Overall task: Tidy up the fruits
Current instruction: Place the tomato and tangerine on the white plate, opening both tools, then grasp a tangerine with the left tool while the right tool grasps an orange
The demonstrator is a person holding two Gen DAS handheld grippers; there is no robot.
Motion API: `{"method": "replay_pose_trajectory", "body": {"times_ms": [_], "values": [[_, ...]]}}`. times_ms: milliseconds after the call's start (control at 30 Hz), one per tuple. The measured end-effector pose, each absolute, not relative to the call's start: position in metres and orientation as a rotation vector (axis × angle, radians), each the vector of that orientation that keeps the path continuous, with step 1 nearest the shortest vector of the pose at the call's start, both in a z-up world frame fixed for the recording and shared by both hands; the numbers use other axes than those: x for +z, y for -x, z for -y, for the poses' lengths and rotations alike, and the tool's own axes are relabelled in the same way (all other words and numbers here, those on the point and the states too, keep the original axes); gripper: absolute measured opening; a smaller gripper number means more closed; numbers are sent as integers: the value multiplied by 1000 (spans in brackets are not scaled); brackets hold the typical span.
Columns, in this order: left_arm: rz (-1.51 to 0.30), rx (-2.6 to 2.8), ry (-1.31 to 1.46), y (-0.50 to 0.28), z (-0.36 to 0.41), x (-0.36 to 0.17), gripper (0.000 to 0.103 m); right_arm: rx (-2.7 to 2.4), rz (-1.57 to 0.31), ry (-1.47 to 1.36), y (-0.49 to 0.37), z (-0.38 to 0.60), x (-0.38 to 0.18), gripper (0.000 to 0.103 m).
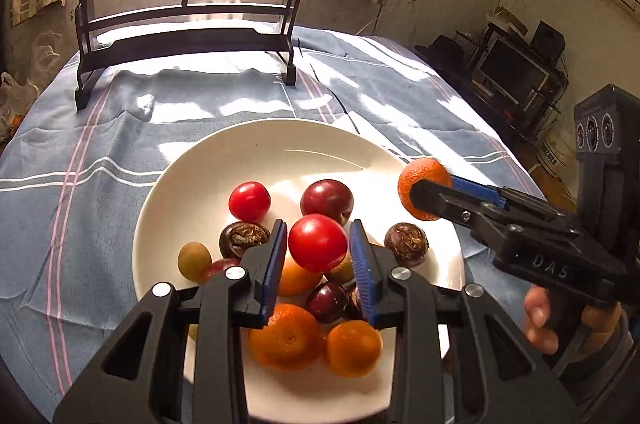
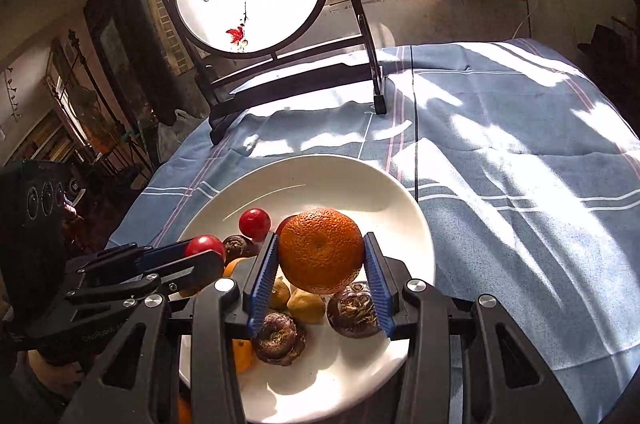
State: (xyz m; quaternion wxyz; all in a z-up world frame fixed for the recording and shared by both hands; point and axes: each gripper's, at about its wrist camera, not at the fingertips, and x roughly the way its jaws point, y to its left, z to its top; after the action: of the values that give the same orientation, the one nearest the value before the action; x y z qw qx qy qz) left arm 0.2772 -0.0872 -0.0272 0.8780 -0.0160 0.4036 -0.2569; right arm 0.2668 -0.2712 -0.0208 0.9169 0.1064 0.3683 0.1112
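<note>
My left hand-held gripper [image 1: 318,244] grips one red tomato [image 1: 317,242] above the white plate [image 1: 192,184]; my right hand-held gripper [image 2: 320,252] clamps one orange [image 2: 320,250] over the plate's right side. On the plate I count two oranges, one tomato, two plums; the rest unclear.

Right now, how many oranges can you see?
4. The held orange is in the jaws of the right gripper; the big orange and small orange sit at the plate's near edge; the hidden orange peeks behind the left gripper. More may be hidden.
</note>
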Motion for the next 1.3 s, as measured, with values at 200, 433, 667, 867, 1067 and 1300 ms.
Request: {"method": "replay_pose_trajectory", "body": {"times_ms": [200,433,667,867,1067,1300], "values": [[-763,-534,22,-249,73,-14,49,239,-685,-178,-233,268,-6,47],[-742,-578,-68,-164,47,-16,56,271,-671,-154,-155,269,0,47],[-784,-565,-183,-114,34,-57,56,256,-697,-286,-92,291,-37,47],[-824,-569,-173,-112,39,-74,45,254,-703,-277,-72,293,-55,47],[-830,-576,-206,-121,57,-74,45,278,-700,-258,-68,290,-55,48],[-891,-599,-153,-134,55,-80,45,255,-736,-219,-78,286,-55,48]]}}
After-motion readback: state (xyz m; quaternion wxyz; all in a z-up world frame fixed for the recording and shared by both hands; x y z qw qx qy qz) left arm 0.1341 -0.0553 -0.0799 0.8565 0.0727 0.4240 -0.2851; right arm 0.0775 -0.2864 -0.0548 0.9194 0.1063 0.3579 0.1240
